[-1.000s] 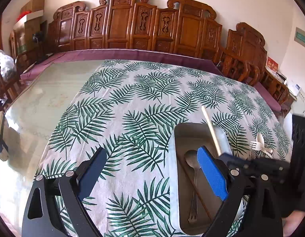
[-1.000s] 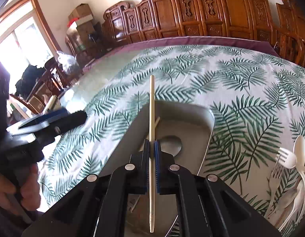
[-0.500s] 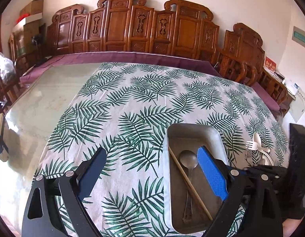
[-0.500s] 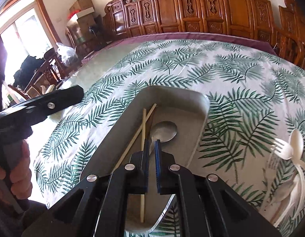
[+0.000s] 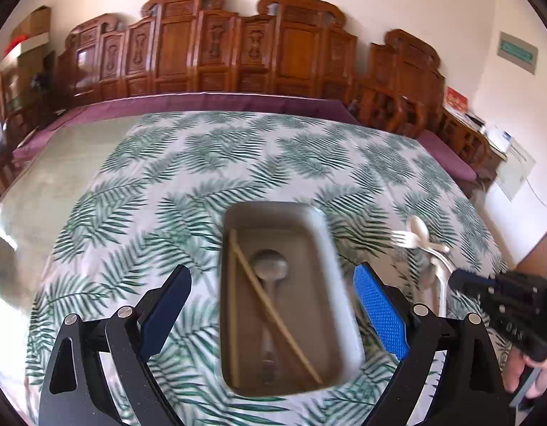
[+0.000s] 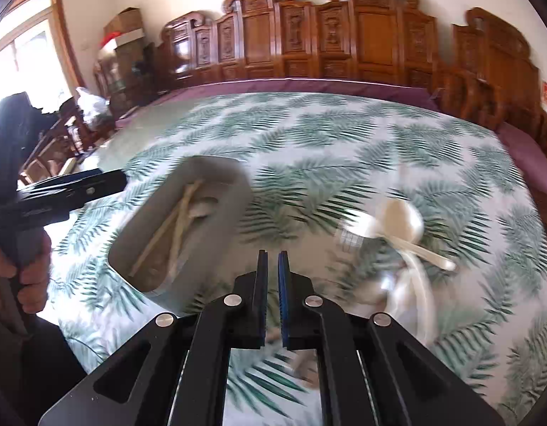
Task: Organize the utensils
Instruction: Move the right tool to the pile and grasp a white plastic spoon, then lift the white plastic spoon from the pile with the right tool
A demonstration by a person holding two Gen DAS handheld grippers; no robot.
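Right wrist, tray (image 6: 216, 167) left of closed, empty right gripper (image 6: 272, 262)

tray (image 5: 330, 245): matt grey metal | chopsticks (image 5: 273, 310) in tray: pale wood | fork (image 5: 403, 238) right of tray: glossy white plastic

Two chopsticks (image 5: 273, 312) and spoon (image 5: 270, 273) in tray (image 5: 330, 248), plastic cutlery (image 5: 419, 238) to its right on tablecloth (image 5: 202, 163).

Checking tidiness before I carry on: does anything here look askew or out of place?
In the tray, one chopstick lies diagonally across the metal spoon instead of alongside its mate. White plastic cutlery still lies in a loose heap on the tablecloth, outside the tray.
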